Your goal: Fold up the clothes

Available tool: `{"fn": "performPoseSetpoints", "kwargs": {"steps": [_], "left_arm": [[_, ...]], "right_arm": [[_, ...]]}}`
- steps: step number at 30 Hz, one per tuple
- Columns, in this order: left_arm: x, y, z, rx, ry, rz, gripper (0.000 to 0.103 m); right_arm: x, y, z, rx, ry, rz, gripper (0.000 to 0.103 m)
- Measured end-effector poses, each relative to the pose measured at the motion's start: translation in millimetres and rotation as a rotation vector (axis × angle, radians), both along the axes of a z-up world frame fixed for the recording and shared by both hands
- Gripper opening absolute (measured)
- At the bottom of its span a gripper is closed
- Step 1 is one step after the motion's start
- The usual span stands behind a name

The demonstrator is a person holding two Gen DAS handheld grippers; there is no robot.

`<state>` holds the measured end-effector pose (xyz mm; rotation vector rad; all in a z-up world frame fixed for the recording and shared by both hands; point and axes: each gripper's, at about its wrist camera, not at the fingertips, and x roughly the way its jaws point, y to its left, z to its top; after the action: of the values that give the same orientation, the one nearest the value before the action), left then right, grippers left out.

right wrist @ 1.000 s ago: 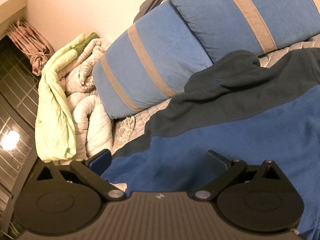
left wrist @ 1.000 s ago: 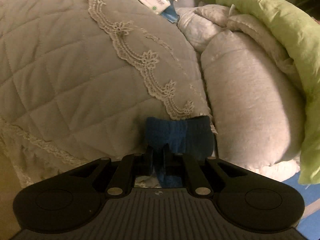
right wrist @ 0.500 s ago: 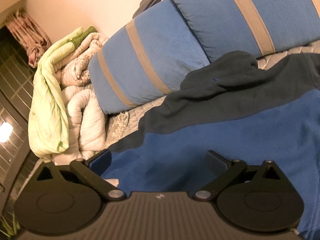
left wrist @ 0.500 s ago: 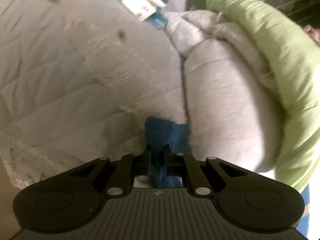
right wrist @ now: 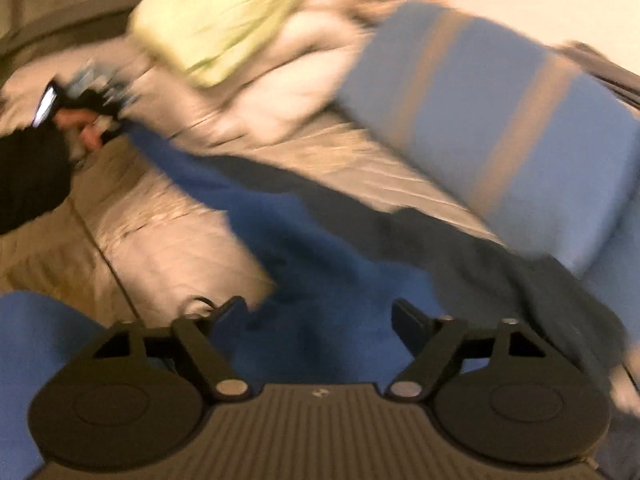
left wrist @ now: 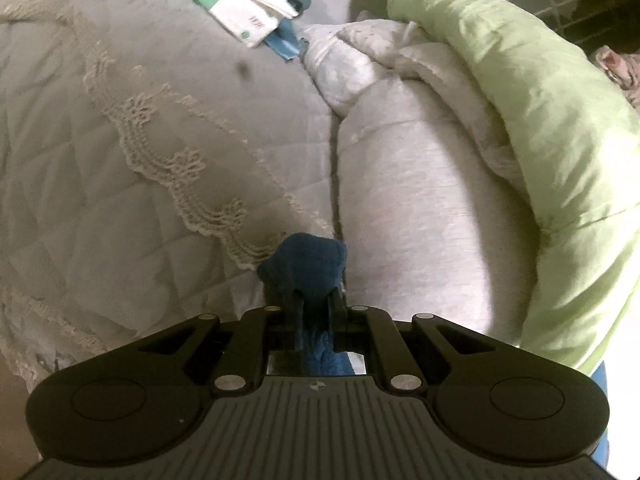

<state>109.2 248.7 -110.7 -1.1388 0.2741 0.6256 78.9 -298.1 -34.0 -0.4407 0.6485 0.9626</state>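
Left gripper [left wrist: 310, 304]: jaws closed tight on a bunched end of the blue fleece [left wrist: 306, 266], which bulges out past the tips and trails back under the body. Ahead of it, quilted bed cover [left wrist: 120, 128] with lace trim; to the right, rolled white duvet [left wrist: 412, 216] and green blanket [left wrist: 552, 112]. A green-white packet [left wrist: 234, 16] lies at the far edge of the cover. Right wrist view heavily blurred. Right gripper [right wrist: 320, 316]: jaws wide apart, nothing between them, hanging just over the fleece [right wrist: 328, 300]; contact cannot be told. From there the fleece runs as a stretched blue strip with a dark grey band alongside, up-left across the bed to the left gripper [right wrist: 86, 98], seen in a hand [right wrist: 80, 126] with a black sleeve [right wrist: 28, 176]. Blue striped pillow [right wrist: 492, 128] upper right.
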Motion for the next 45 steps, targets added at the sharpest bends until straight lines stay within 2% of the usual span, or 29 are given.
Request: {"fn": "performPoseSetpoints", "kwargs": {"steps": [3, 6, 7, 8, 10, 11, 18, 22, 23, 24, 25, 26, 27, 28, 29, 30, 33, 35, 40, 45], "left_arm": [[-3, 1, -8, -0.006, 0.005, 0.001, 0.011], [-5, 2, -16, -0.006, 0.019, 0.000, 0.011], [-5, 2, -18, -0.003, 0.026, 0.000, 0.011], [-5, 3, -21, -0.001, 0.032, -0.001, 0.011], [-6, 5, -25, -0.004, 0.042, -0.004, 0.011], [-7, 6, -27, -0.009, 0.048, -0.004, 0.011], [-22, 11, -42, -0.067, 0.114, 0.058, 0.010], [-32, 11, -45, -0.083, 0.121, 0.089, 0.010], [-33, 12, -47, -0.097, 0.117, 0.091, 0.011], [-36, 13, -49, -0.118, 0.109, 0.096, 0.013], [-37, 14, -49, -0.134, 0.103, 0.100, 0.013], [-38, 14, -49, -0.145, 0.101, 0.105, 0.017], [-38, 13, -46, -0.140, 0.118, 0.109, 0.028], [-39, 12, -43, -0.135, 0.132, 0.114, 0.035], [-39, 11, -41, -0.135, 0.138, 0.119, 0.050], [-41, 9, -37, -0.136, 0.130, 0.126, 0.062], [-46, 4, -21, -0.121, 0.092, 0.136, 0.076], [-46, 0, -10, -0.124, 0.063, 0.105, 0.077], [-40, -29, 26, -0.073, -0.041, -0.030, 0.079], [-21, -76, 66, 0.021, -0.076, -0.216, 0.079]], "right_arm": [[14, 53, -31, -0.070, 0.017, 0.037, 0.068], [30, 85, -64, -0.129, 0.038, 0.026, 0.062], [34, 92, -73, -0.143, 0.047, 0.020, 0.053], [38, 99, -83, -0.157, 0.056, 0.014, 0.034], [40, 101, -88, -0.192, 0.040, 0.008, 0.018], [41, 97, -85, -0.197, 0.045, 0.016, 0.014], [47, 69, -62, -0.224, 0.094, 0.081, 0.011], [49, 51, -46, -0.222, 0.106, 0.093, 0.012], [47, 45, -39, -0.207, 0.095, 0.075, 0.014], [46, 39, -33, -0.191, 0.084, 0.056, 0.024], [45, 33, -26, -0.176, 0.074, 0.038, 0.040], [44, 26, -20, -0.161, 0.063, 0.020, 0.051], [43, 20, -13, -0.145, 0.052, 0.001, 0.060], [42, 14, -6, -0.130, 0.041, -0.017, 0.082], [41, 8, 0, -0.114, 0.030, -0.035, 0.100], [40, 1, 7, -0.099, 0.019, -0.054, 0.103], [37, -17, 27, -0.052, -0.013, -0.108, 0.103], [35, -30, 40, -0.021, -0.035, -0.145, 0.103], [19, -99, 68, -0.012, -0.100, -0.256, 0.103], [6, -178, 86, 0.019, -0.133, -0.385, 0.103]]}}
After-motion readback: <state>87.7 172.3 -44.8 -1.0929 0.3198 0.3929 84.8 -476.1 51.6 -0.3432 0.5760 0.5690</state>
